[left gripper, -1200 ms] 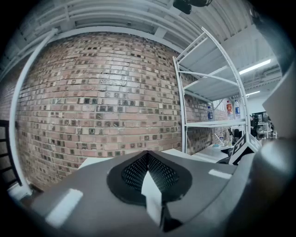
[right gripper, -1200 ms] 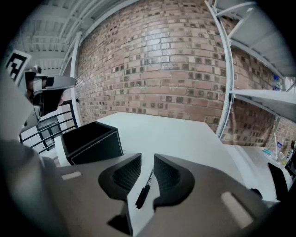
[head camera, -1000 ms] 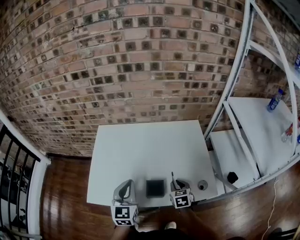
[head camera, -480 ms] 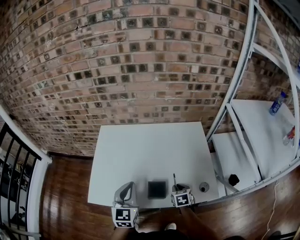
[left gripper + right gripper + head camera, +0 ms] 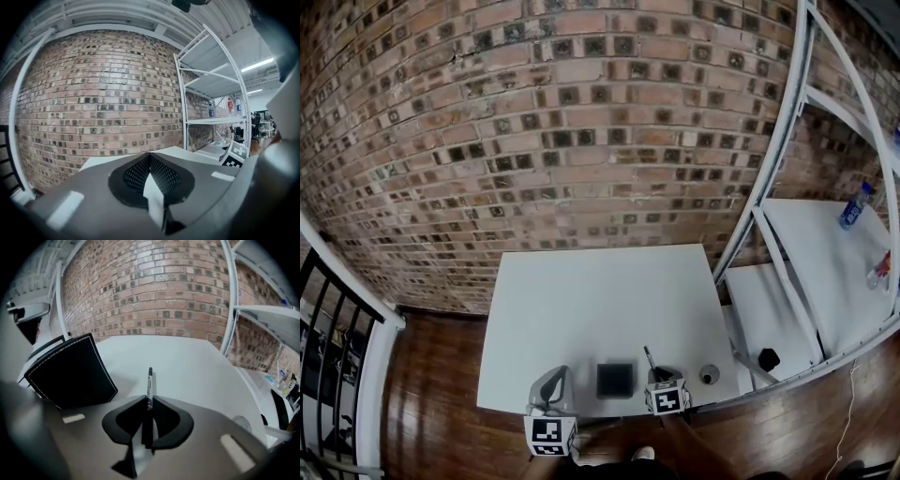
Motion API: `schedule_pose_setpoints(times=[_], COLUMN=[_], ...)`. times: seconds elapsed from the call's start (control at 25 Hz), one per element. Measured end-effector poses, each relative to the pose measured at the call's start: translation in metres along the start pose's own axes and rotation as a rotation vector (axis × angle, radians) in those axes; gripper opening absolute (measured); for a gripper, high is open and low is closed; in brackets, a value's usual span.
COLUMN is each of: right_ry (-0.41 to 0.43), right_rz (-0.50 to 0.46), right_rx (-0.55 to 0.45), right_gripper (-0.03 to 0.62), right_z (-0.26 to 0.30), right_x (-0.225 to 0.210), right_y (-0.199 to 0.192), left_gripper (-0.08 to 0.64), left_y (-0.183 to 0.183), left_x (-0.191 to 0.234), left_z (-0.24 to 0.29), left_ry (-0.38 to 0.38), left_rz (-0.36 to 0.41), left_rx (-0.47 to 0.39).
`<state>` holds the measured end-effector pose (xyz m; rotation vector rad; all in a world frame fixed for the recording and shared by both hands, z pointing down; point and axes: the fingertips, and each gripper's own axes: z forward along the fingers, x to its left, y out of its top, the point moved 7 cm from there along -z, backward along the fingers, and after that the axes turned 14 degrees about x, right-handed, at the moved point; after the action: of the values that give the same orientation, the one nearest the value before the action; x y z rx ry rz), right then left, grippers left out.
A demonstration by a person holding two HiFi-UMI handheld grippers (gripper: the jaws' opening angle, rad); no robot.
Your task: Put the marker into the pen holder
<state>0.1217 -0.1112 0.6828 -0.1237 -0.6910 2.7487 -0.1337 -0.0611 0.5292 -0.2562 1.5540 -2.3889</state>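
Closing on the marker (image 5: 149, 380) was the step you had in hand. Your right gripper (image 5: 149, 400) was drawing its jaws in, the gap narrow, and the pads looked to press the barrel from both sides. — Note-taker A

Agreed. The marker sat by the table's (image 5: 600, 281) near edge, tip toward the far edge, just right of the pen holder (image 5: 615, 380). Whether you had it off the surface, I could not tell. — Note-taker B

Your left gripper (image 5: 150, 157) had its jaws together on nothing, at the near edge left of the holder. My judgement: nothing was delivered yet. Next you needed a firm hold and a lift, then a swing left over the holder's open top, with the marker stood on end before release. Risk: a thin barrel could pivot in the pads. — A

Writing: print ran along the marker's barrel, too small to read. Your gripper cubes carried square black-and-white patterns, no words. The bottles (image 5: 851, 202) on the shelf unit (image 5: 778, 159) beyond the right edge had labels I could not read. — B
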Motion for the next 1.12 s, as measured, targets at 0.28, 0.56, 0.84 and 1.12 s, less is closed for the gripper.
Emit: schedule_pose_setpoints(times=[0.28,0.56,0.84,1.12], right_ry=[-0.057,-0.052,-0.028,-0.016], right_rz=[-0.004,-0.014,-0.013,-0.030], right_rx=[-0.313,-0.605,-0.719,-0.751], right_gripper=[0.044,0.044,0.044,0.044], right_z=[-0.063,-0.133,-0.167,-0.179], right_x=[0.010,0.044,0.064,0.080], right_y=[0.029,0.069,0.090,0.095], left_gripper=[0.014,0.014,0.014,0.014], left_y=[0.003,0.016,0.017,0.018], left_x=[-0.005,-0.002,0.002,0.010], left_z=[0.005,-0.002,-0.008,-0.012], left_ry=[-0.030,-0.025,-0.029,-0.029], left_rz=[0.001,-0.012,-0.018,-0.014], left_rx=[-0.004,-0.088,-0.126,-0.133])
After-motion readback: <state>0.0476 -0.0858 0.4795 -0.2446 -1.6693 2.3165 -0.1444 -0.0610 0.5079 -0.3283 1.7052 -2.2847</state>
